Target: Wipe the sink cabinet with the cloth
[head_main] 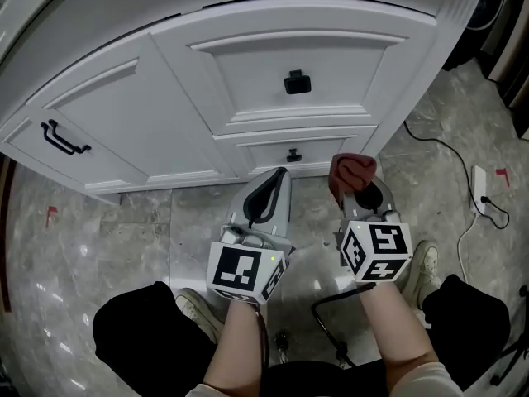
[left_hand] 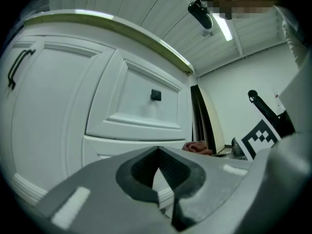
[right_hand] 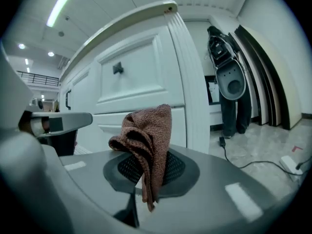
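So, both grippers are low in front of the white sink cabinet (head_main: 124, 122), held by a crouching person, knees in black at the bottom of the head view. The right gripper (head_main: 361, 190) is clamped on the brown cloth (head_main: 351, 170). Its own view shows the jaws pinching a folded bunch of it, with most of the fabric standing up above the pads and a short tail hanging below. The cloth sits by the cabinet's lower right corner, just in front of the corner post beside the bottom drawer. Touching the wood or not, can't tell.

The left gripper (head_main: 277, 180) has its jaws pressed together at the tips, nothing between them. It points at the base of the cabinet below the small lower drawer, close to the panel but apparently apart from it. The two grippers are side by side, left one nearer the cabinet's middle.

Cabinet front is curved. The upper drawer has a black knob (head_main: 297, 82) and the lower drawer a smaller knob (head_main: 293, 155). The door to the left has a black bar handle (head_main: 64, 138). All are closed.

The floor (head_main: 124, 230) is glossy grey marble tile. A white power strip (head_main: 478, 190) lies off to the right with a black cable (head_main: 438, 147) running from the cabinet's right side — well apart from both grippers.
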`<state>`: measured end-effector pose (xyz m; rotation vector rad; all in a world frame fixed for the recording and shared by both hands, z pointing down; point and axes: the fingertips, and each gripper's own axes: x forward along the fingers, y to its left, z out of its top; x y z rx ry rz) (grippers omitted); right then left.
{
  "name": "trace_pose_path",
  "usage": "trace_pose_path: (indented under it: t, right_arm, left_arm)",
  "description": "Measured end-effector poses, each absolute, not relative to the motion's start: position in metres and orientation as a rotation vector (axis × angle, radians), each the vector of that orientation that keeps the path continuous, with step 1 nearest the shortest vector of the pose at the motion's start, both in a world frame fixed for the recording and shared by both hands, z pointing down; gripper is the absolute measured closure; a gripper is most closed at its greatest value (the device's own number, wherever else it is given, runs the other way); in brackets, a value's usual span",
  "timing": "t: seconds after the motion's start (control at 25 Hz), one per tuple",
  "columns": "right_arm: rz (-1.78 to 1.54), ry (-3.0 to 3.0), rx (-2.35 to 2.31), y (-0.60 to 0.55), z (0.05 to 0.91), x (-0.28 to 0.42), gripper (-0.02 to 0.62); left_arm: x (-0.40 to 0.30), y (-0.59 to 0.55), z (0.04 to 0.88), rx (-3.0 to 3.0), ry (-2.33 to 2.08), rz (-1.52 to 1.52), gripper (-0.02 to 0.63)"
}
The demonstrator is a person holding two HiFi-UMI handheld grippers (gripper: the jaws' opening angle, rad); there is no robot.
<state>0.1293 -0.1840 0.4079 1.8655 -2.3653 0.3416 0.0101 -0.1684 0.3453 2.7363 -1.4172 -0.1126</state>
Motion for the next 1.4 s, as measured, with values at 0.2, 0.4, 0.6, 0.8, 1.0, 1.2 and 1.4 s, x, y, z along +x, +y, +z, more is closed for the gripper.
trace_pose_path:
  t: [0.2,0.4,0.6,0.8,1.0,1.2,1.4]
  right_arm:
    - [0.211,-2.449,1.843,-0.144,0.361,0.114,0.517]
    - [0.198,-2.483,1.838,-0.107,0.344,0.110,0.517]
    - [0.184,-2.486,1.862,-0.074,0.336,0.109,0.517]
    - [0.111,-2.512,1.870,-0.028,0.312,0.104,0.517]
    - [0.089,-2.552,1.874,0.020,0.295,0.101,0.517]
    - [0.112,-2.568,1.885,0.061,0.289,0.098,0.517]
    - [0.164,-2.564,1.910,0.090,0.289,0.103,0.517]
  left_arm:
    - [-0.002,-0.135,0.299,2.782,-1.451,-0.205,0.606]
    - [-0.016,-0.101,0.276,2.768,-1.514,-0.296,0.606]
    - [-0.012,-0.062,0.278,2.781,-1.497,-0.271,0.606]
    - [-0.013,-0.012,0.255,2.828,-1.485,-0.319,0.606]
    - [-0.020,0.037,0.248,2.809,-1.539,-0.330,0.606]
    - [-0.025,0.078,0.249,2.807,-1.558,-0.298,0.606]
    - [-0.035,0.105,0.241,2.782,-1.552,-0.337,0.606]
